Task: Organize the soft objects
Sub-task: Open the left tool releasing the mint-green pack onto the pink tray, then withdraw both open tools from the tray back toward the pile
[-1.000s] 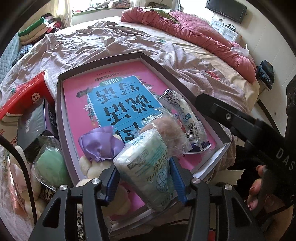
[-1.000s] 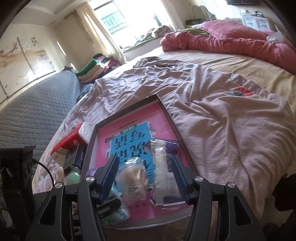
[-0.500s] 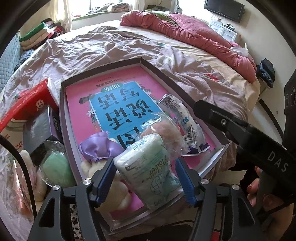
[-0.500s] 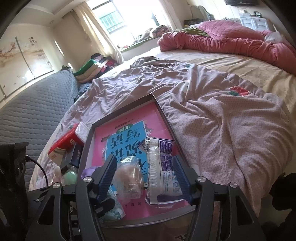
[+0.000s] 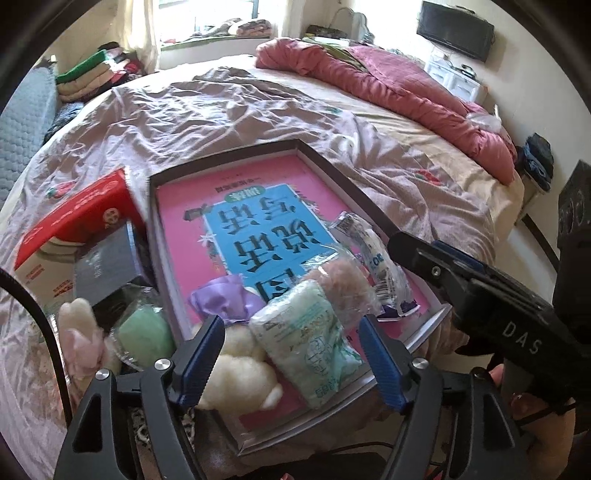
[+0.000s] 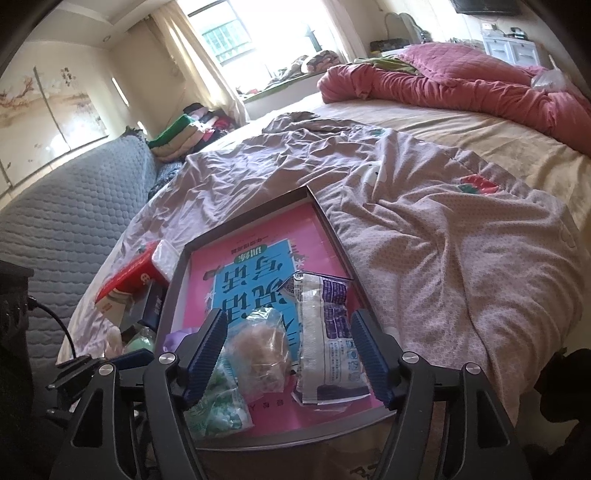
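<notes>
**Bedroom surroundings around the tray**

Wide bed [image 6: 480, 155] covered by a wrinkled mauve sheet [image 5: 207, 110] with small printed figures. Crumpled red-pink quilt [image 5: 399, 85] along the far side, near the wall. Black television [image 5: 456, 18] mounted high on that wall, white drawer cabinet [image 6: 513, 50] just below. Bright window [image 6: 229, 33] with pale curtains behind the bed; folded clothes [image 6: 188, 129] stacked near it. Grey quilted sofa [image 6: 70, 206] beside the bed. Painted landscape panels [image 6: 48, 107] on the wall above the sofa. Red and white carton [image 5: 74, 225] lying on the sheet, touching a dark box [image 5: 107, 266] beside it.
</notes>
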A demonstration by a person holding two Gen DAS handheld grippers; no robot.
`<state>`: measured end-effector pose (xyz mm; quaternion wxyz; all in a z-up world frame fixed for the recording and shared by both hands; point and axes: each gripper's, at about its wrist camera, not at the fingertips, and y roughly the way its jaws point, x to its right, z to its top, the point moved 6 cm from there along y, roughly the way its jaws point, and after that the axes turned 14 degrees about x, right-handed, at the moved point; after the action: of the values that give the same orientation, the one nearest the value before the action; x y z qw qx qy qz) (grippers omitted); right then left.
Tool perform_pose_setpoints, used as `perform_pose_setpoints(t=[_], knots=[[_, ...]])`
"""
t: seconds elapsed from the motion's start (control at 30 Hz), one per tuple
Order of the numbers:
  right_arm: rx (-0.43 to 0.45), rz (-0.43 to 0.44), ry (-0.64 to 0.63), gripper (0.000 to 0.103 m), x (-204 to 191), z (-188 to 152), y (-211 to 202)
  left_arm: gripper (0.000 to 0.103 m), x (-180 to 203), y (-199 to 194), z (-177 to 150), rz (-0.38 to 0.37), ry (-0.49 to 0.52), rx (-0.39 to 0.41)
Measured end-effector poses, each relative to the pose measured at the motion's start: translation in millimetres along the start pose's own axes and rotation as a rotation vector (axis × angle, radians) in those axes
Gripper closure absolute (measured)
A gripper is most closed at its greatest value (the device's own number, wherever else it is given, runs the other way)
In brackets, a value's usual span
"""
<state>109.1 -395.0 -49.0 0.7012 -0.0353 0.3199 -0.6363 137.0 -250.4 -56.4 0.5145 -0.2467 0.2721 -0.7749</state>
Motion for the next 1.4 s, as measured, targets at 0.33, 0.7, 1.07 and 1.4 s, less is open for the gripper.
perform_pose_setpoints(t=[0.33,0.7,1.07,1.4], knots=[[0.016,-0.010,-0.030,0.030,-9.5,3.8,-4.3,0.025,-15.2,-21.5,5.3,0.056,-0.013,0.033],[0.031,-0.029,-0.076,0.028,-21.4,7.9,-12.4,0.025,-23.1,-37.0,4.3,0.102,-0.002,0.051],[0.040,-0.037,-0.113,0.028,-35.1,9.7,-20.1,0.024,-34.3,-54.4,-0.1,0.101,-0.075,0.061],[0.073,-0.034,-0.129,0.028,-47.7,22.5,-38.9,0.024,-38.8,-79.4,7.5,0.108,-0.081,0.088]])
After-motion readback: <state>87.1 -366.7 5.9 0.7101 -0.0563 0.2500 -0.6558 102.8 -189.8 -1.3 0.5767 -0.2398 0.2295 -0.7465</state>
